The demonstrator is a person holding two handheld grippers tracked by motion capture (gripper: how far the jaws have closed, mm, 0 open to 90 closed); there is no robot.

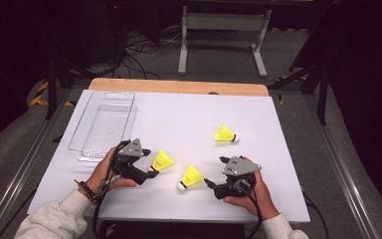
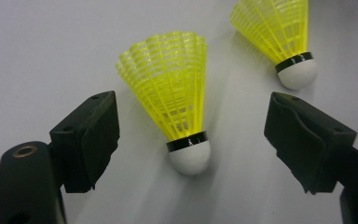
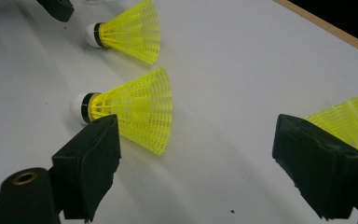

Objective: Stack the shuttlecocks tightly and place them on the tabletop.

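Three yellow shuttlecocks with white corks lie on the white table. My left gripper is at the left shuttlecock. In the left gripper view that shuttlecock lies between the open jaws of the gripper, cork toward the camera, and neither pad touches it. The middle shuttlecock lies just left of my right gripper. In the right gripper view it lies beyond the left jaw of the open gripper, which has nothing between its jaws. The third shuttlecock lies farther back on the right.
A clear plastic tray with nothing in it stands at the back left of the table. A wooden strip runs along the far edge. Cables and a white stand are on the floor beyond.
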